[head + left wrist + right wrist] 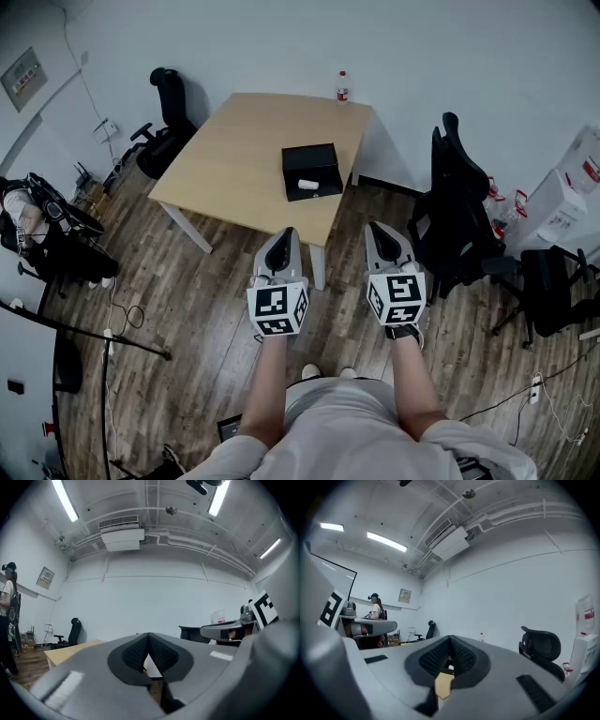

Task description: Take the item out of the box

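A black open box [311, 170] sits near the front edge of the light wooden table [234, 159], with a small white item [307, 185] lying inside it. My left gripper [283, 238] and right gripper [379, 232] are held side by side in the air in front of the table, well short of the box. Both are shut with nothing between the jaws. In the left gripper view, the left gripper [149, 637] shows its dark pads pressed together. The right gripper [450, 640] looks the same in its own view, and a sliver of the table and box shows below its tips.
A bottle [342, 87] stands at the table's far edge. Black office chairs stand at the far left [167, 117] and at the right [457, 211]. White boxes [565, 202] are at the right wall. A person [23, 220] with gear is at the left. Cables lie on the wooden floor.
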Available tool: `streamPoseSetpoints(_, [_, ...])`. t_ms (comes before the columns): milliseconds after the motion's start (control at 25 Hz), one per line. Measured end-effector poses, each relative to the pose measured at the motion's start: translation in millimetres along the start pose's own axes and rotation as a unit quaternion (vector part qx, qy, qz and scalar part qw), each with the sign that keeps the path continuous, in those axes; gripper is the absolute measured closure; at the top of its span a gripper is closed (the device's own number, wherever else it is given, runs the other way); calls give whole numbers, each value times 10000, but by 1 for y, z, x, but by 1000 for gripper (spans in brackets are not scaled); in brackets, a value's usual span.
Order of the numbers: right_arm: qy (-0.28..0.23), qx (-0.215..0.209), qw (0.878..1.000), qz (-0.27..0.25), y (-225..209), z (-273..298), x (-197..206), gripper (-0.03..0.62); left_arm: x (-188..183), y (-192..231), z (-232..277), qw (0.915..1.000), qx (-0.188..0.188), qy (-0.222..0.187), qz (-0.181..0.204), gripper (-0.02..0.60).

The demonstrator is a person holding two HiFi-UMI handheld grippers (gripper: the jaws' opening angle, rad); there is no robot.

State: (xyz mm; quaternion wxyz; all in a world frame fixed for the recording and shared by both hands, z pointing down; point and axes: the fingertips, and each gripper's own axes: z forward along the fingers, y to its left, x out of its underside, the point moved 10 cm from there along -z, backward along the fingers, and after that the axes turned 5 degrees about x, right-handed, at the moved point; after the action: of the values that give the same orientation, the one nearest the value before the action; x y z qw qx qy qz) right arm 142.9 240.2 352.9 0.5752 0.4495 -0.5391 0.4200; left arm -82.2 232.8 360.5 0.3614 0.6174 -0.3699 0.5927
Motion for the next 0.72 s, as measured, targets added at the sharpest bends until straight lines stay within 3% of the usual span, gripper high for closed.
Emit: streamPoseSetpoints(720, [-23, -429, 9984, 376, -25, -38, 2, 581, -9, -47, -7, 10000, 61, -67, 29, 572])
